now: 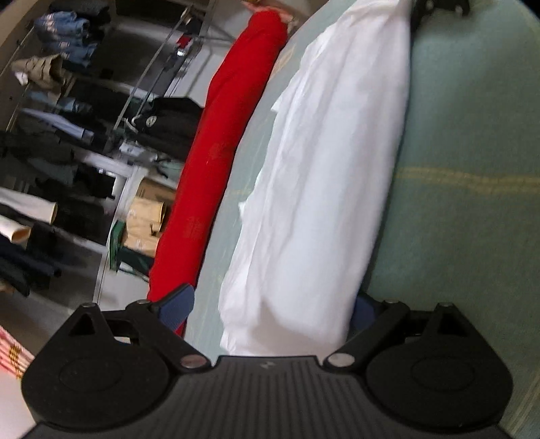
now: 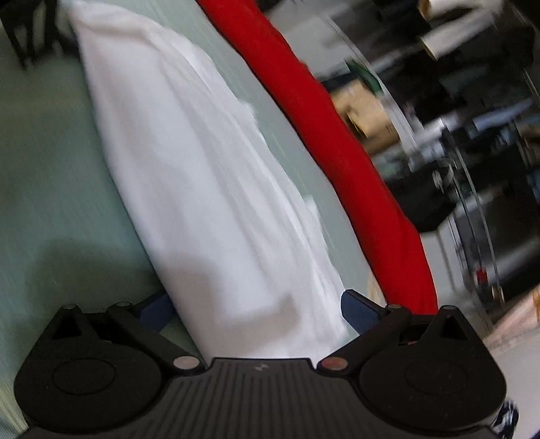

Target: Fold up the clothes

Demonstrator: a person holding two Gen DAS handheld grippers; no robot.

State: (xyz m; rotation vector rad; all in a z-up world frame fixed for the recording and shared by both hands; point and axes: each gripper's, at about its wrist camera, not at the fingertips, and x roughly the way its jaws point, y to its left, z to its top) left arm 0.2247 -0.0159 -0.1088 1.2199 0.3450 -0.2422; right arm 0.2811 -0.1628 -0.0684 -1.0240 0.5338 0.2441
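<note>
in the left wrist view, the left tongs are spread wide, and the white cloth runs right between the two blue pads. the left pad sits apart from the cloth. the right pad is mostly hidden behind the cloth's edge, so i cannot tell if it touches. the cloth stretches long from near to far over the pale green tabletop. at its far end the other black tongs meet it. a red cloth lies along the tabletop's left edge. further left are shelves with clothes.

in the right wrist view, the right tongs are also spread wide, with the white cloth lying between the pads. it covers part of the left pad and comes up close to the right pad. this picture is blurry. the red cloth is on the right here, on the green tabletop.
</note>
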